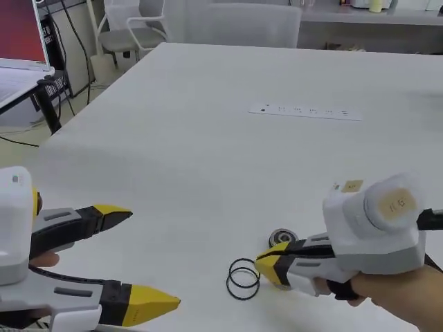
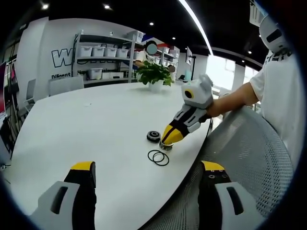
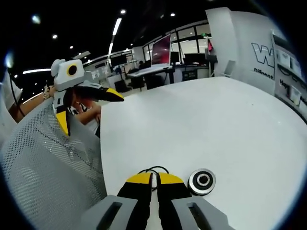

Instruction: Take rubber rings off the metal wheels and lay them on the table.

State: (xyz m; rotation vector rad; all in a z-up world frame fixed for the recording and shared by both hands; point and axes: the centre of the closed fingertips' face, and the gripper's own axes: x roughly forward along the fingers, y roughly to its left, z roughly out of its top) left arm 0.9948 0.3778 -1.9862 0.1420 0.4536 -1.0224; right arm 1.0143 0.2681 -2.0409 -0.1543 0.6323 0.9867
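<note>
Head view: two rubber rings [image 1: 243,279] lie on bench [image 1: 208,138], metal wheel [image 1: 282,238] just beside. Right gripper [image 1: 263,266] closed at rings, left gripper [image 1: 152,257] wide. Suggest: left pins wheel, right hooks ring edge, peels slowly.

Two thin black rubber rings [image 1: 243,278] are laid flat and overlapping on the white tabletop [image 1: 208,138], near a flat-lying metal wheel [image 1: 282,238].

Bright overhead ceiling lights, soft shadows, fisheye edge distortion, slight blur
</note>
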